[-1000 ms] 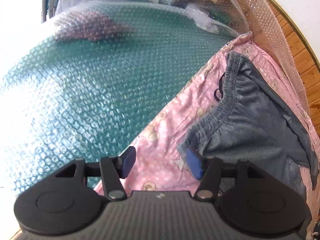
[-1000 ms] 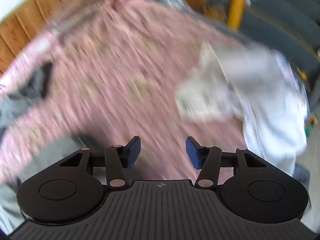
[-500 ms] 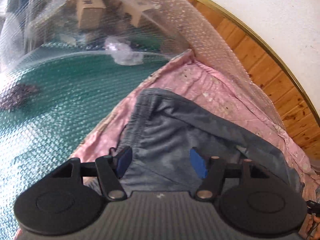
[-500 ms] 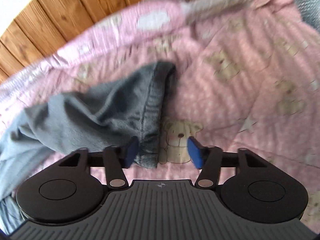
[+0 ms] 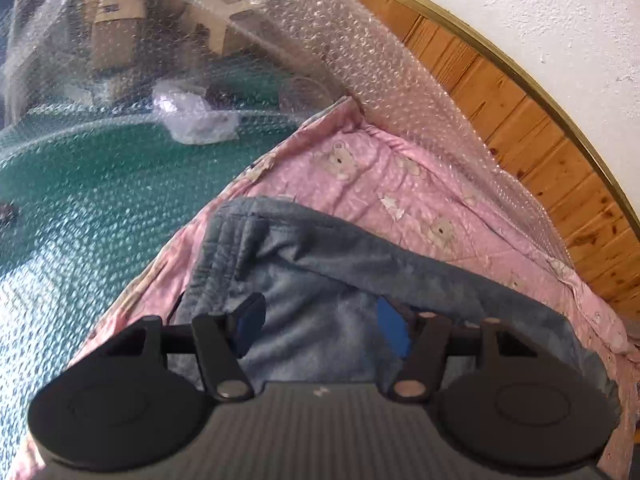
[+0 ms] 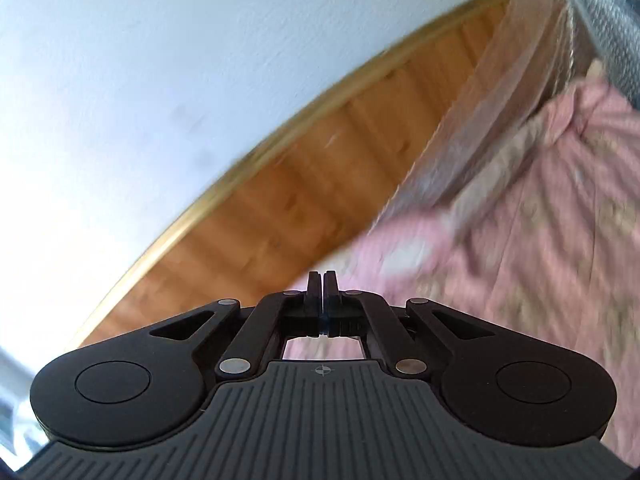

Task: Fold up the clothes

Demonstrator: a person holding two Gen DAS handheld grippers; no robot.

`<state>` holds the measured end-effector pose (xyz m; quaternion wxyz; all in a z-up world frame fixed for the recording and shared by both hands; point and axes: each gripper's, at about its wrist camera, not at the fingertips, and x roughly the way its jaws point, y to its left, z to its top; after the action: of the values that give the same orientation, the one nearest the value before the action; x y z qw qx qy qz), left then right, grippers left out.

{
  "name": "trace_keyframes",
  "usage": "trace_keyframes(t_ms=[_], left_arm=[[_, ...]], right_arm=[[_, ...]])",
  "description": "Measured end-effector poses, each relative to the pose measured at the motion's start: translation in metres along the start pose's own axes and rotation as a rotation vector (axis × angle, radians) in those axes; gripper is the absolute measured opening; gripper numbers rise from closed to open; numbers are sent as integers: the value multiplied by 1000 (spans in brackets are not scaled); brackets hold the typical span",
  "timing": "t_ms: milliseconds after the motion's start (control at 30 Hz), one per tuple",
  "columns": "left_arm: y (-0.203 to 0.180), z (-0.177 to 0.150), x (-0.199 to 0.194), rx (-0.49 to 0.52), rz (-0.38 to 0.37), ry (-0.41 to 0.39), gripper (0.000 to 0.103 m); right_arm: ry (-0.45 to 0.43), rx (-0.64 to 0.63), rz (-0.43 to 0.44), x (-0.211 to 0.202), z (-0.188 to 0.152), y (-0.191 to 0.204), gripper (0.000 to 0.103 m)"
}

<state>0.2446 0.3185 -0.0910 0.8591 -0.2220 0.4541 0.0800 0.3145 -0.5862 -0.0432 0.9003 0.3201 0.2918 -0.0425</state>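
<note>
Below, the left gripper [image 5: 320, 326] is held spread over grey shorts [image 5: 320, 272], jaws closing slightly without touching them. The right gripper [image 6: 322, 284] is pressed together, empty.

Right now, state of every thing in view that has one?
left gripper: open, jaws closing, over the garment
right gripper: shut, nothing visible between the pads
grey garment: unfolded, rumpled, lying on the sheet
pink sheet: spread, wrinkled
bubble wrap: draped over green surface
</note>
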Motion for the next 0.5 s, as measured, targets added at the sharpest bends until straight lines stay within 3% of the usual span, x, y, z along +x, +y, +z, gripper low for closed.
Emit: trace_keyframes(t_ms=[67, 100, 167, 200, 233, 267, 467, 500], left_arm=[[-6, 10, 14, 21, -3, 1, 62], [-9, 15, 22, 47, 12, 14, 62], [-11, 18, 25, 75, 23, 9, 62], [-10, 20, 25, 88, 21, 3, 62], [-8, 19, 24, 87, 19, -5, 63], [-4, 19, 24, 78, 18, -10, 63], [11, 7, 36, -36, 18, 34, 63], [8, 6, 37, -42, 12, 36, 63]], right_arm=[[39, -50, -163, 47, 9, -5, 0], [107, -61, -219, 67, 7, -12, 7], [237, -24, -180, 77, -12, -26, 13], [278, -16, -135, 74, -24, -29, 35], [280, -39, -143, 64, -39, -29, 62], [286, -58, -159, 56, -55, -31, 67], [413, -83, -187, 49, -130, -59, 57], [427, -73, -162, 51, -137, -62, 47]])
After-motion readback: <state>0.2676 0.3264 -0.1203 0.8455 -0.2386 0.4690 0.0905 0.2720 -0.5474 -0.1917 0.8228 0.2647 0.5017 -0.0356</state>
